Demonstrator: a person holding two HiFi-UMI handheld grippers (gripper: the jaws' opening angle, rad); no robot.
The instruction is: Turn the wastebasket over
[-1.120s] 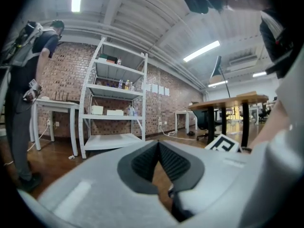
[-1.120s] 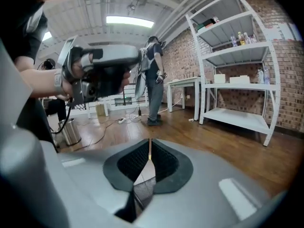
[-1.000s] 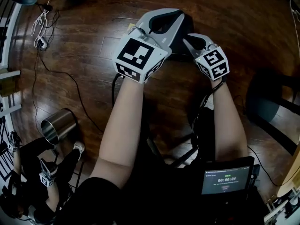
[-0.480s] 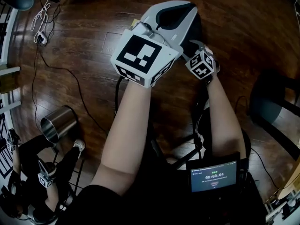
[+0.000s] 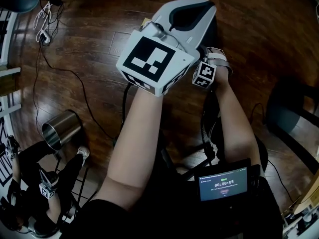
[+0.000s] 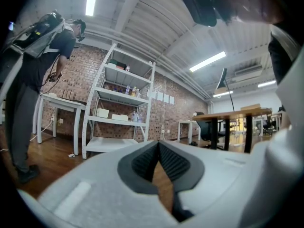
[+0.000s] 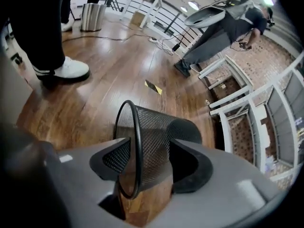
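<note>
A black wire-mesh wastebasket (image 7: 161,132) lies on its side on the wood floor, its round rim (image 7: 130,146) turned toward me. My right gripper (image 7: 152,148) points steeply down at it. Its jaws have just been opening and now stand wide. The rim and part of the basket's wall sit between the pads, which do not press on them. In the head view the right gripper (image 5: 212,59) hangs low beside the left gripper (image 5: 192,4), which is held high and level. In its own view the left gripper (image 6: 159,146) is shut on nothing and hides the basket from above.
A steel bin (image 5: 62,131) stands at the left, and cables (image 5: 75,83) run across the floor. A dark chair (image 5: 294,113) is at the right. A person (image 6: 33,80) stands by a white shelf rack (image 6: 118,113). A shoe (image 7: 64,70) and a tape mark (image 7: 153,87) are near the basket.
The right gripper has dropped toward the floor and rolled, ending close beside the left one. The left gripper has risen a little toward the head camera.
</note>
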